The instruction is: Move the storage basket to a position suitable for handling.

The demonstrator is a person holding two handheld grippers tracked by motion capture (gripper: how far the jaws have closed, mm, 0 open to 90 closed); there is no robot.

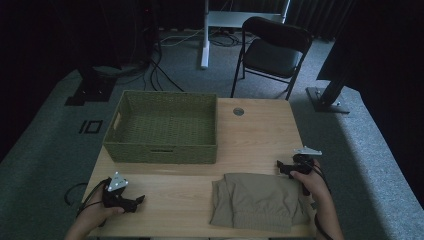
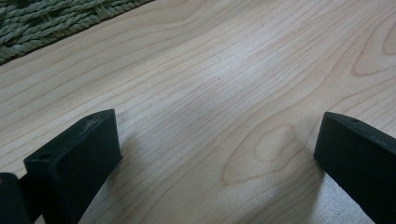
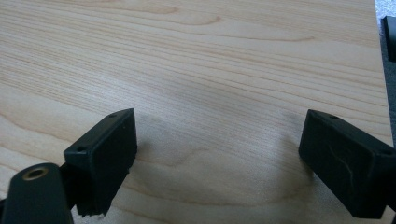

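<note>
A folded tan garment (image 1: 257,201) lies on the wooden table (image 1: 260,135) near its front edge, right of centre. A green woven basket (image 1: 162,127) stands at the back left, with nothing inside. My left gripper (image 1: 139,201) rests at the front left corner, left of the garment and apart from it. Its jaws stand wide open over bare wood (image 2: 219,135). My right gripper (image 1: 280,166) sits just beyond the garment's far right corner, jaws open above bare wood (image 3: 219,140). A strip of the basket (image 2: 51,21) lies at the top left of the left gripper view.
A round cable hole (image 1: 238,111) is in the table near its back edge. Beyond the table stand a black folding chair (image 1: 272,52), a white desk leg (image 1: 204,35), black stands and floor cables on grey carpet.
</note>
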